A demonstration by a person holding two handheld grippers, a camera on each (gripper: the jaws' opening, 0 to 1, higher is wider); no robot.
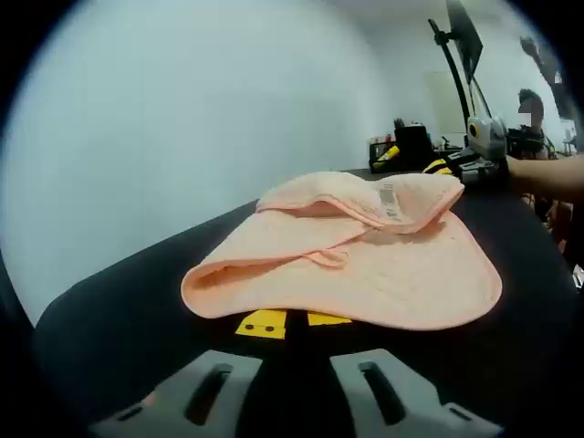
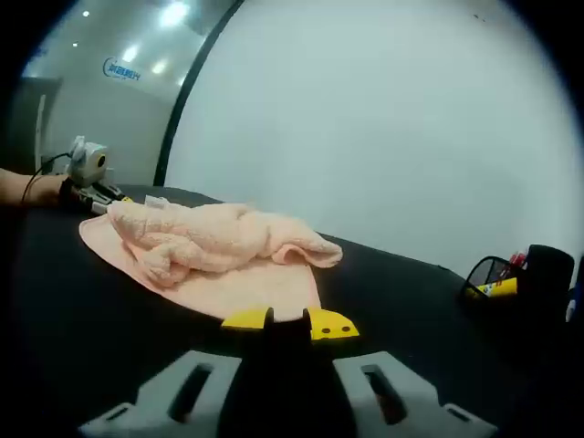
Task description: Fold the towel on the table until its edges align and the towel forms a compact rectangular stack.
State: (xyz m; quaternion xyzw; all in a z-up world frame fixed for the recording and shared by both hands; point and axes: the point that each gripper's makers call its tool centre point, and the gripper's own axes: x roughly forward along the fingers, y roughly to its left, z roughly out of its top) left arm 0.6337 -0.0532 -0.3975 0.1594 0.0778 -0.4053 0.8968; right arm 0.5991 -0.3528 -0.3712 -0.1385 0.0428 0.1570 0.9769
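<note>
Left gripper view gives me the black tabletop [image 1: 109,301] first, running wide under a pale wall, and on it the peach terry-cloth towel [image 1: 365,265], lying just beyond my jaws and partly folded: a top layer is doubled back over the flat bottom layer, with a small white label [image 1: 390,203] showing on the far fold. At the far right edge of that towel I see my other tool [image 1: 484,146], held by a hand and sitting against the cloth; whether it pinches the fabric I cannot tell. My left gripper [image 1: 297,383] stands with its grey jaws spread wide, holding nothing. In the right gripper view the towel [image 2: 228,265] lies bunched left of centre, and my right gripper [image 2: 278,392] is likewise spread apart and empty. Yellow tabs [image 2: 287,321] sit just beyond its jaws.
</note>
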